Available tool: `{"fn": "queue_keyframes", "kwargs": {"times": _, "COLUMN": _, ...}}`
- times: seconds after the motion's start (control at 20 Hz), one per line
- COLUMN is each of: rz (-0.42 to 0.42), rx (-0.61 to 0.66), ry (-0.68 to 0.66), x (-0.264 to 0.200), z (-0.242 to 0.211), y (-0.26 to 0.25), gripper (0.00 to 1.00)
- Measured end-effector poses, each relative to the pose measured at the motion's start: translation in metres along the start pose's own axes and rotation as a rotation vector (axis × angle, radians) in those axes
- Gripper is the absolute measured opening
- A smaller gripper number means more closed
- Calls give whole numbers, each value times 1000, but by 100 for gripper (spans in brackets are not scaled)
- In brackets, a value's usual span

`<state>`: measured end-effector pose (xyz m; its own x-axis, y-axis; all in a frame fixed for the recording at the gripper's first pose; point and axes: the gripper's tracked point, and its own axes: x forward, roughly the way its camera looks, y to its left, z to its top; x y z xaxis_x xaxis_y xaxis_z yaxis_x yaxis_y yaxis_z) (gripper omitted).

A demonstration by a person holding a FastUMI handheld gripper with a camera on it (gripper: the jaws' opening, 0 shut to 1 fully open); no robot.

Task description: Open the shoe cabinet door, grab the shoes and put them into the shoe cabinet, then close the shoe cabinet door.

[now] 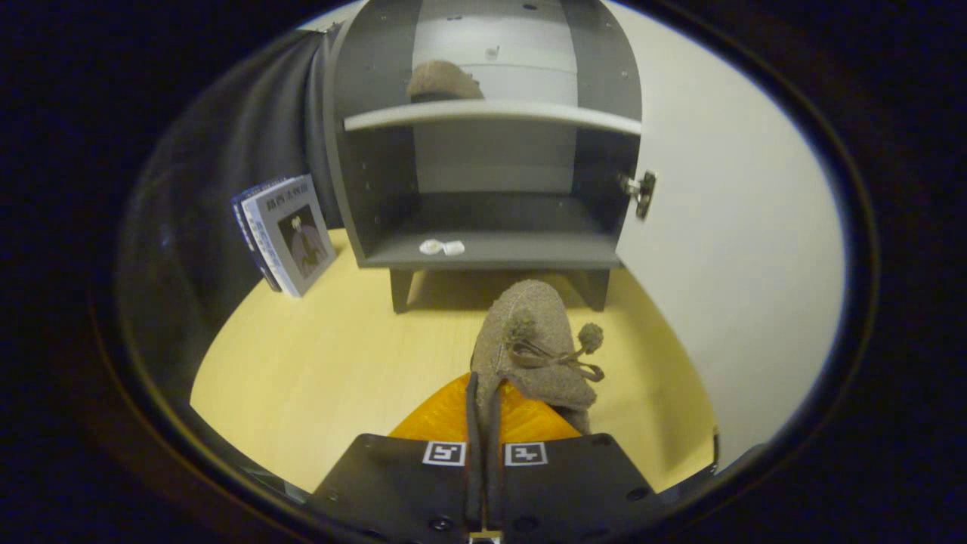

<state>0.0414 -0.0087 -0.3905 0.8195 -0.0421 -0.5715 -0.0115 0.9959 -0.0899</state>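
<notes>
Gripper (483,400) pinching brown shoe's (538,347) collar, held toe-first toward open cabinet (483,249), ready for lower shelf.

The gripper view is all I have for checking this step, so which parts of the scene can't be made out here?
- Shoe held in the gripper: its heel and sole are hidden by the fingers and its own upper.
- Second shoe on the upper shelf: its lower part is hidden behind the shelf's front edge.
- Small white bits on the cabinet floor: too small to identify.
- Open door: its far edge is cut off.
</notes>
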Motion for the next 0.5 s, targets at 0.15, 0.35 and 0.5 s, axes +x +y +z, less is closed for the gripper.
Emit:
{"fn": "queue_keyframes", "kwargs": {"times": 0.15, "rz": 23, "rx": -22, "ry": -88, "x": -33, "z": 73, "y": -1, "gripper": 5}}
{"fn": "queue_keyframes", "kwargs": {"times": 0.35, "rz": 26, "rx": -56, "ry": -193, "x": -45, "z": 156, "y": -6, "gripper": 5}}
{"fn": "queue_keyframes", "kwargs": {"times": 0.5, "rz": 2, "rx": -67, "ry": -274, "x": -35, "z": 217, "y": -10, "gripper": 5}}
